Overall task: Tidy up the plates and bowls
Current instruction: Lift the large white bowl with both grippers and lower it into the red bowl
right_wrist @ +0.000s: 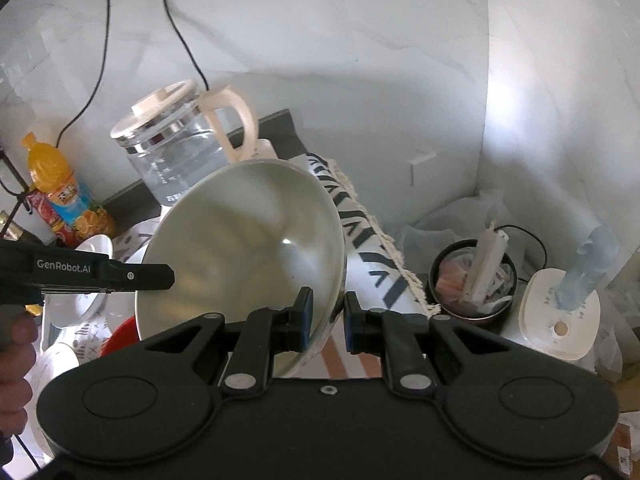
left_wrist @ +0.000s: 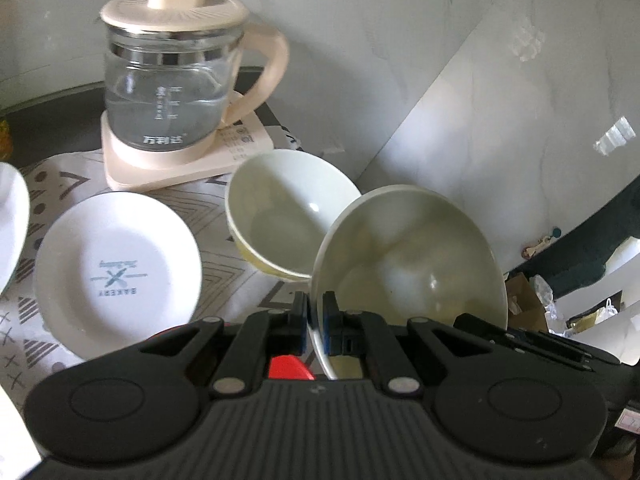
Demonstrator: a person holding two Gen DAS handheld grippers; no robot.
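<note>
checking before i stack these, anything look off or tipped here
Nothing is spilled or broken. Both held bowls are steeply tilted: the left tool pinches the rim of one bowl, and the right tool grips another bowl by its edge.

Left bowl (left_wrist: 408, 260): near rim drops behind the left hand-held gripper (left_wrist: 316, 312) at 6 o'clock; outer wall unseen.
Yellow-sided bowl (left_wrist: 288, 212): its 4 o'clock side is covered by the left bowl.
Second plate (left_wrist: 10, 224): cut by the frame edge at 9 o'clock; only a sliver shows.
Plate print (left_wrist: 118, 276): small script line too blurred to read.
Right bowl (right_wrist: 244, 252): lower rim hidden behind the right hand-held gripper (right_wrist: 326, 316); it covers the kettle (right_wrist: 180, 152) base.
Red object (right_wrist: 120, 336): mostly hidden under the right bowl at 8 o'clock; identity unclear.
Person's hand (right_wrist: 16, 364): cut off at 9 o'clock.
</note>
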